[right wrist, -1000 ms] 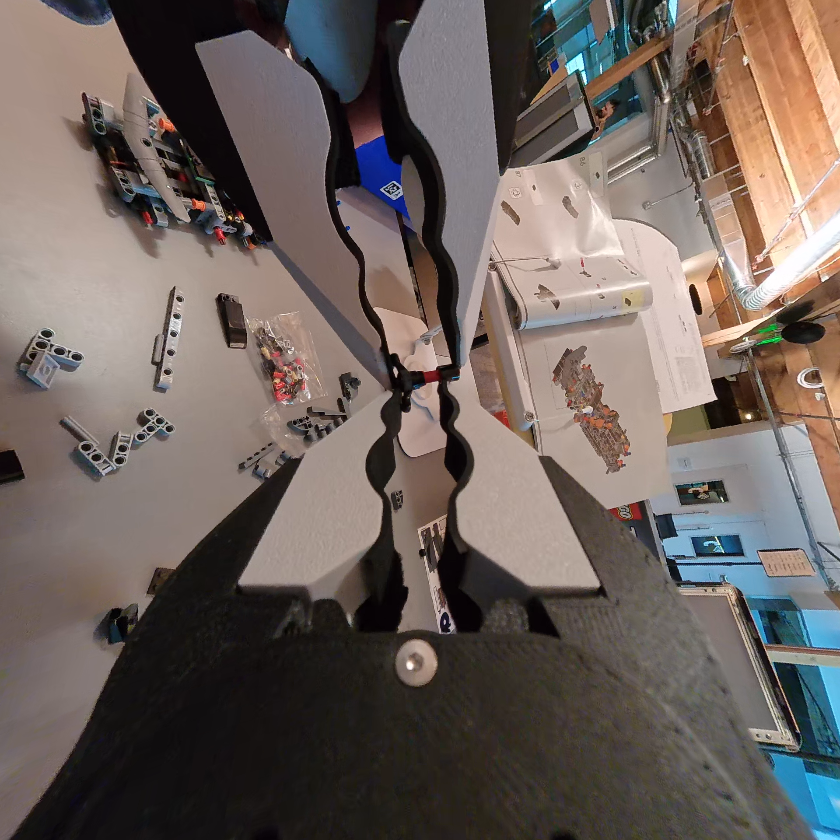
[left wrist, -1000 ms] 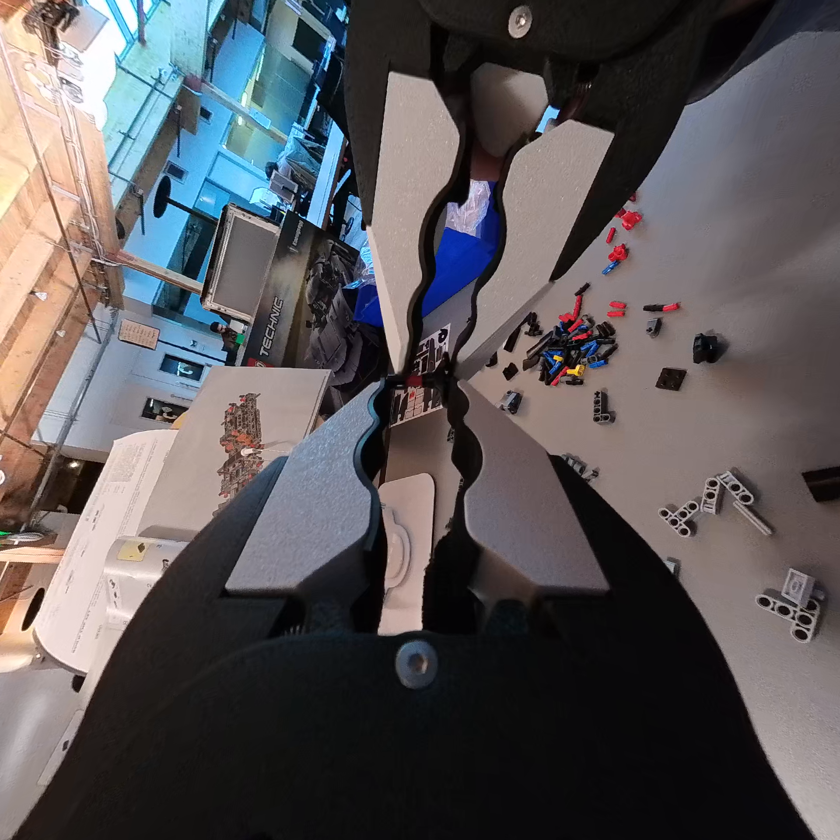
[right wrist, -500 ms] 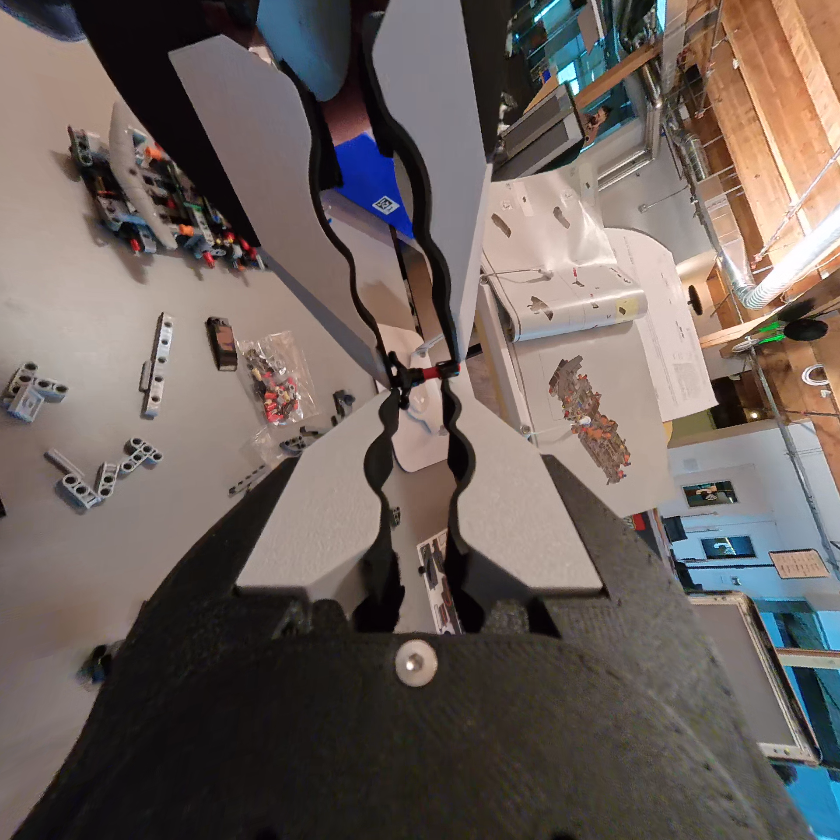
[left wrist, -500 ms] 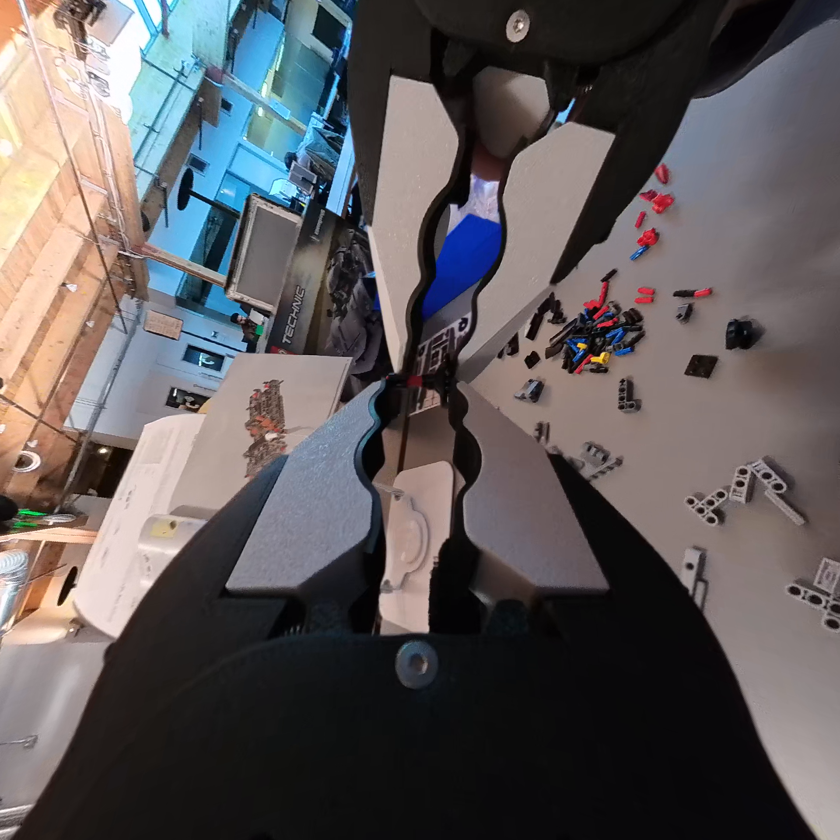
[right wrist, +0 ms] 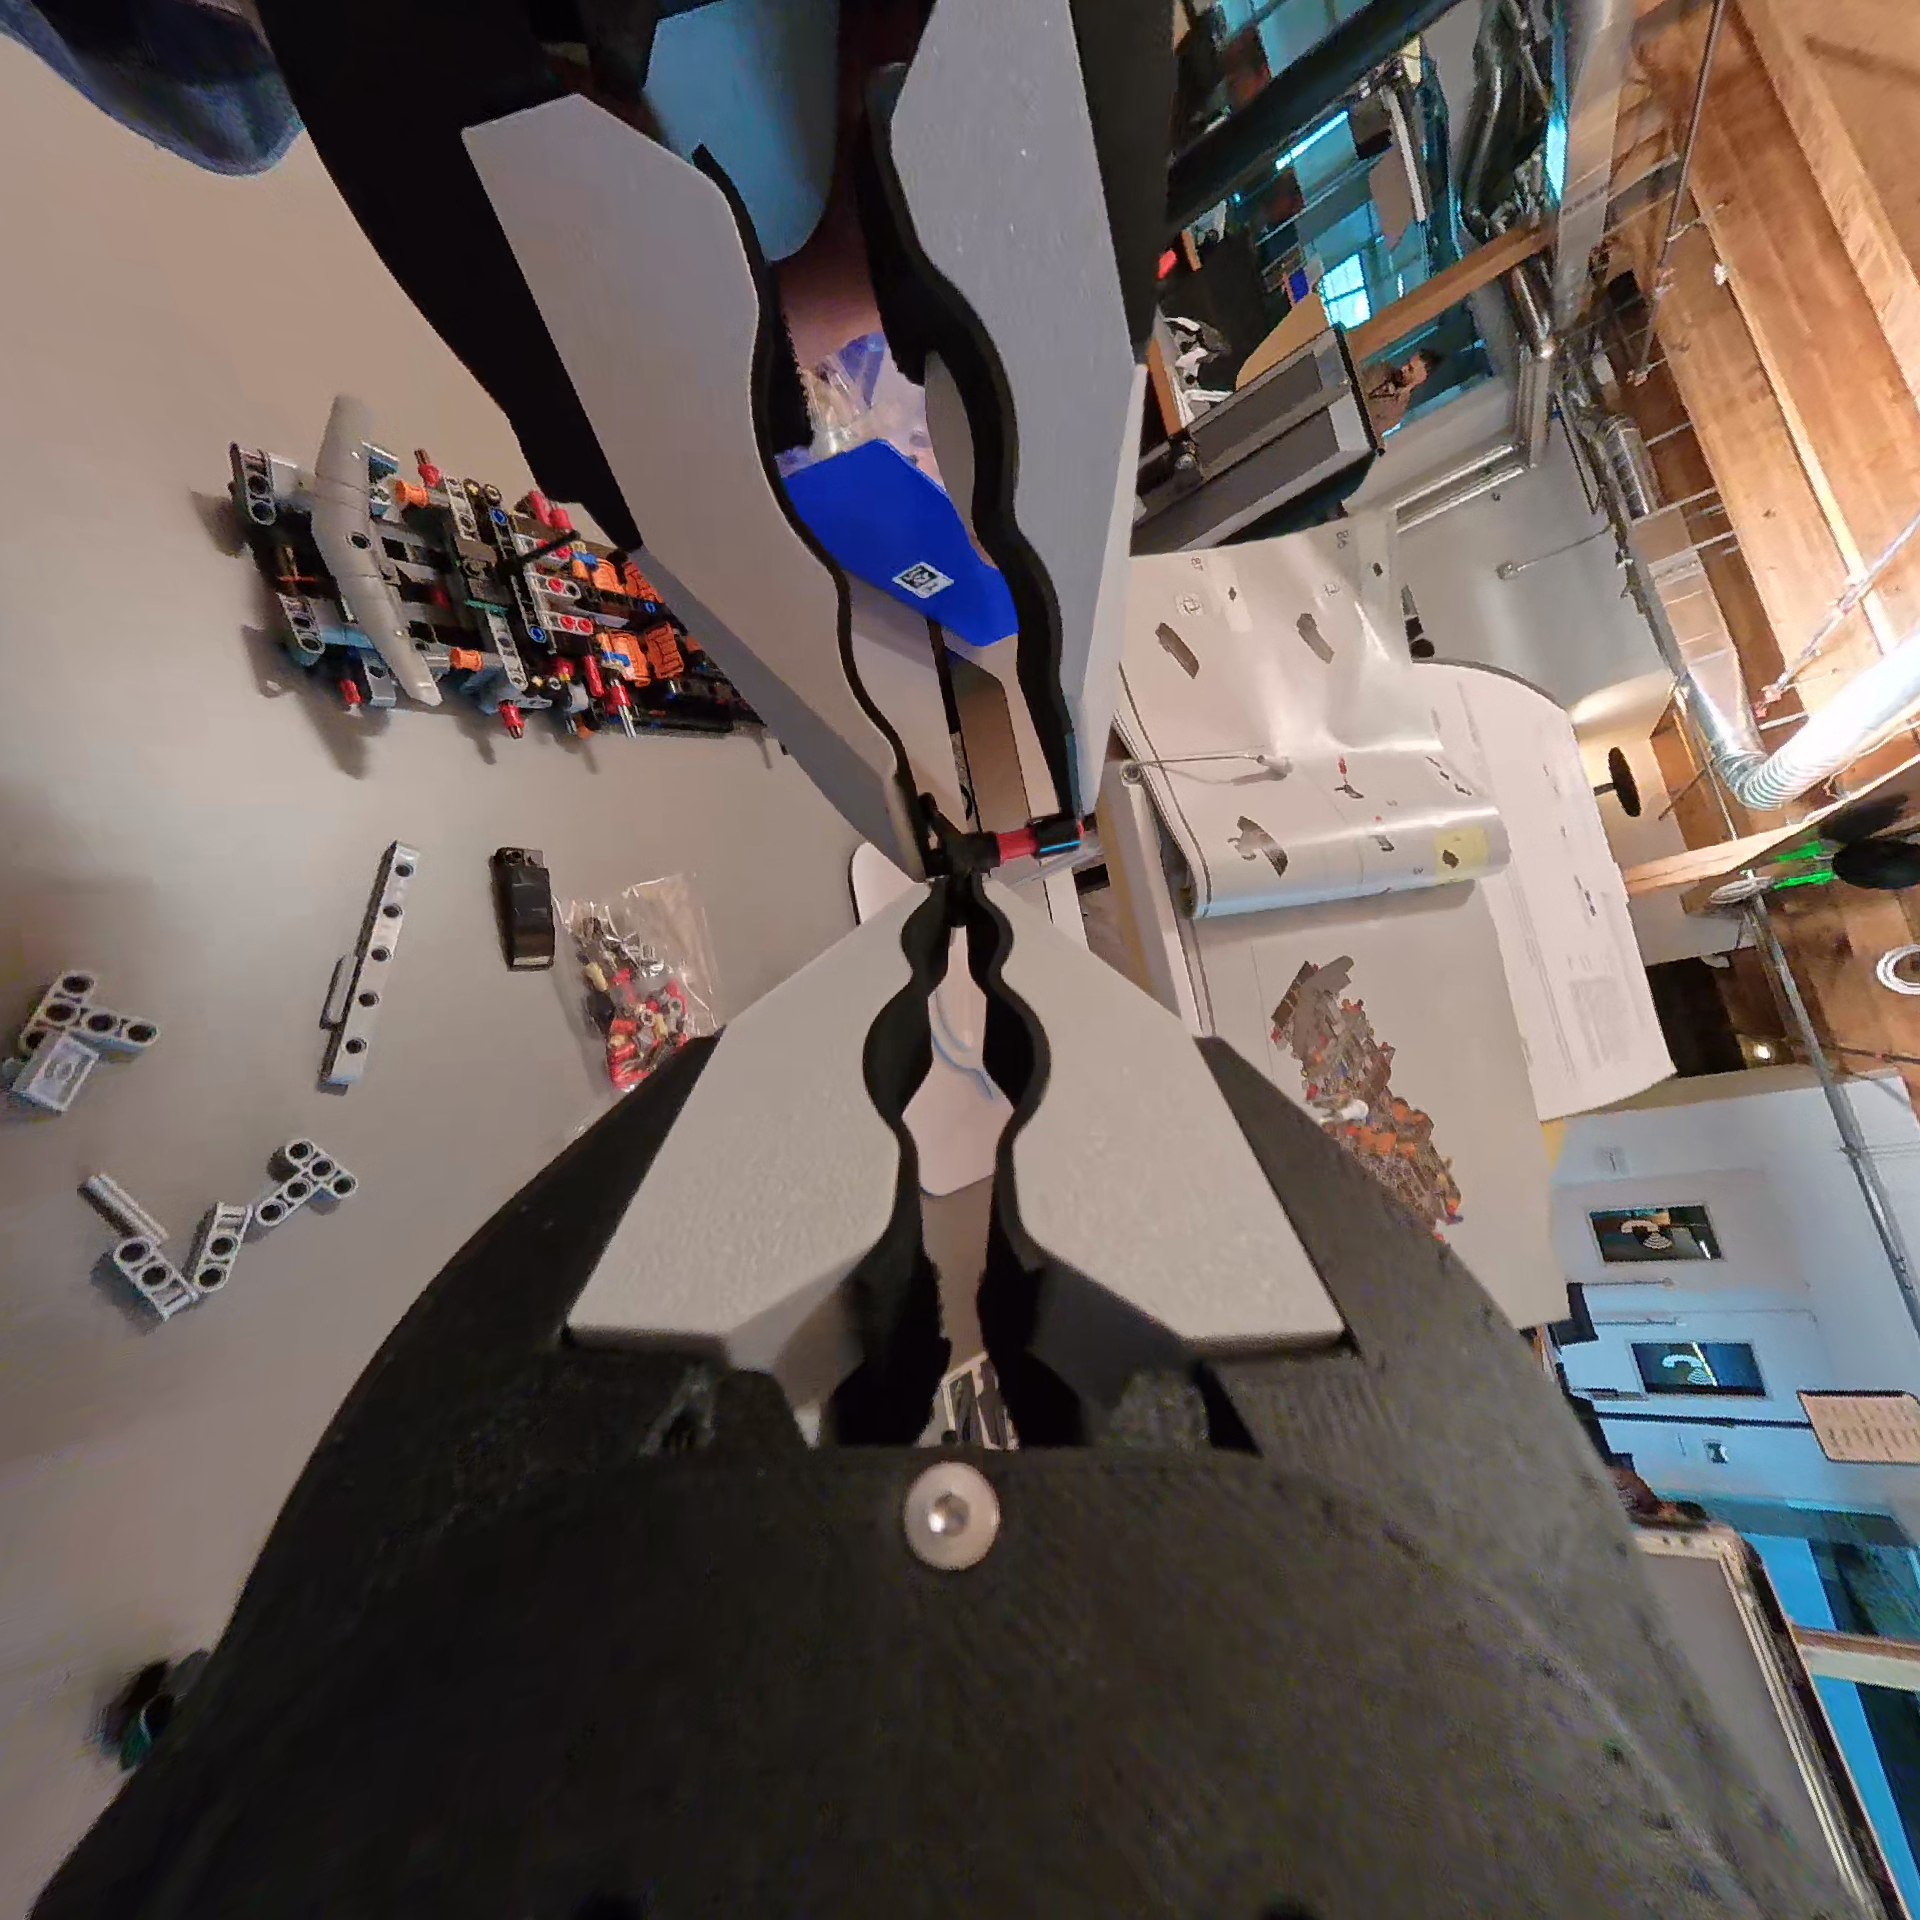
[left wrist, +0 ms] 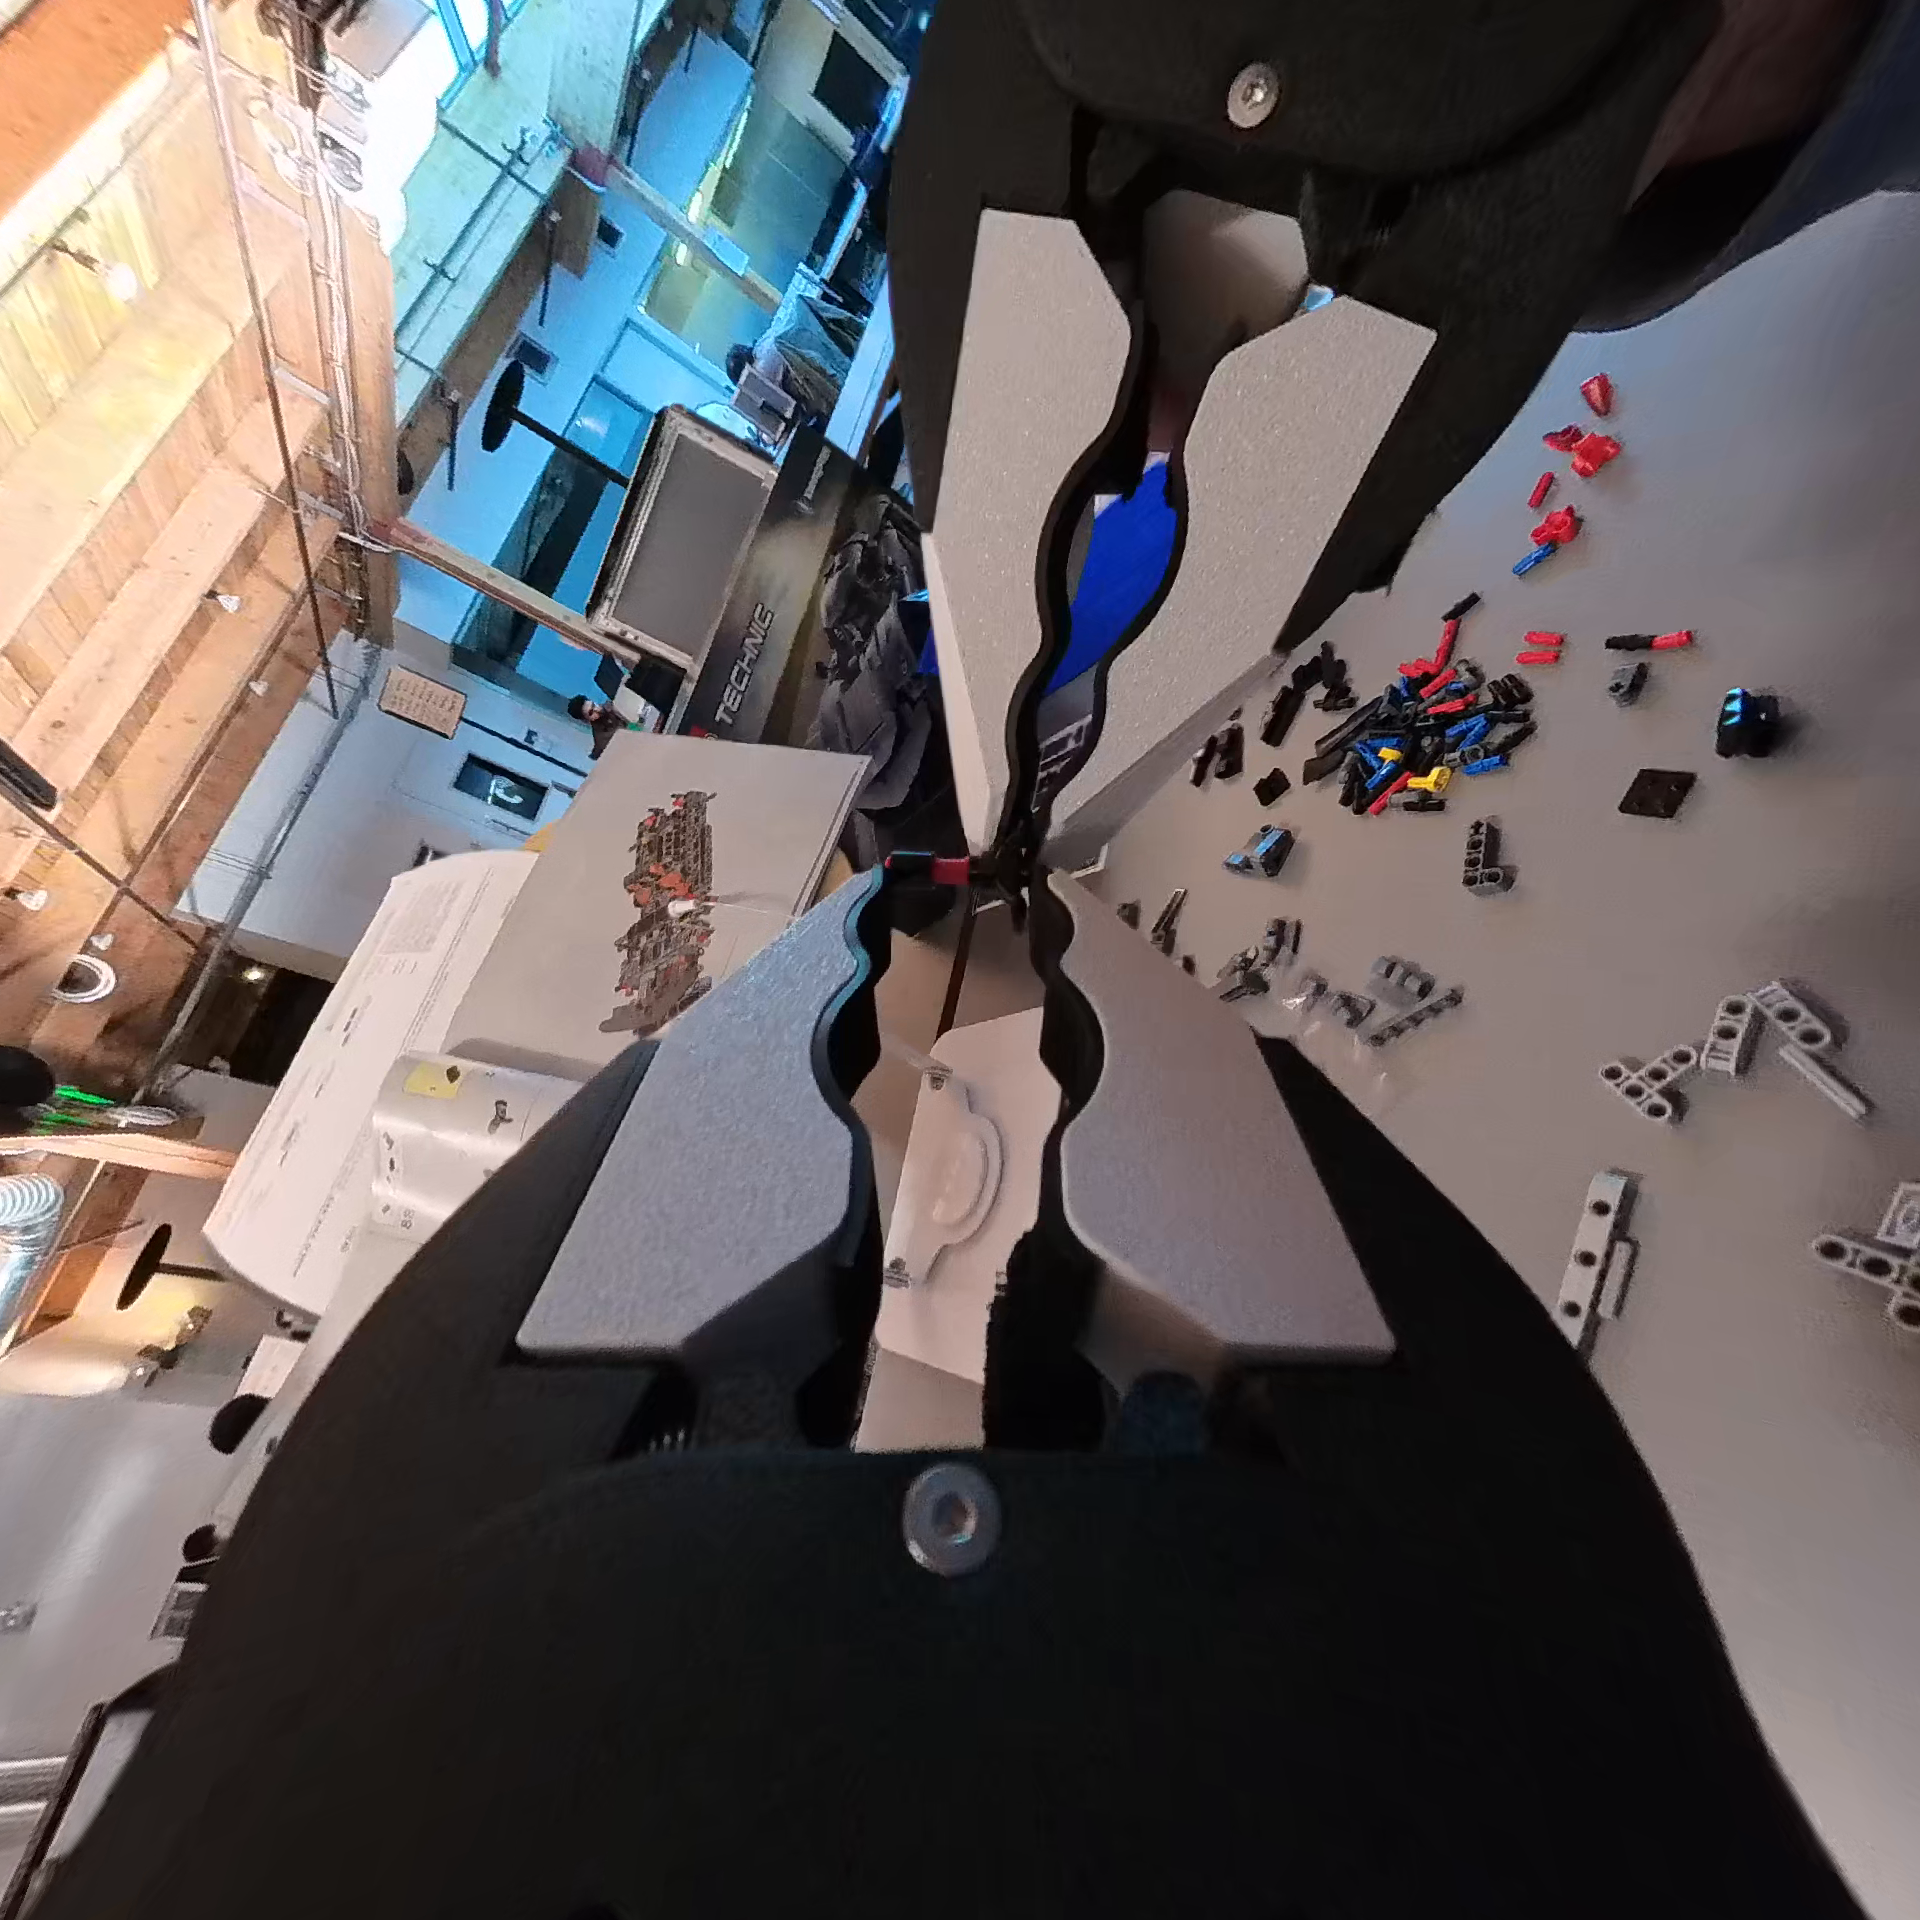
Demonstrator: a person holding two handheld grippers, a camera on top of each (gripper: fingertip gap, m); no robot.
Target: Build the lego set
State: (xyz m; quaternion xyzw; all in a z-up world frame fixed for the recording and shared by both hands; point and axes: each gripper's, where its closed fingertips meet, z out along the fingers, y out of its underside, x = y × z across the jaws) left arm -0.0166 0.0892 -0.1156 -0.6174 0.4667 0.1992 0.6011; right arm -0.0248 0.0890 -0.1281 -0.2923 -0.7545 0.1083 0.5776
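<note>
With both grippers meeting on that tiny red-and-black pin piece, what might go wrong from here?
1. The red-and-black pin piece sits only at the fingertips of the left gripper and right gripper; it may slip and drop.
2. Dropped, it could vanish among the loose parts pile.

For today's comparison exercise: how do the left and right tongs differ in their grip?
The left tongs stand wider apart, clamping the red pin lengthways; the right tongs are almost closed, pinching the black connector on its end. Both are shut on one small assembly, tip to tip.
</note>
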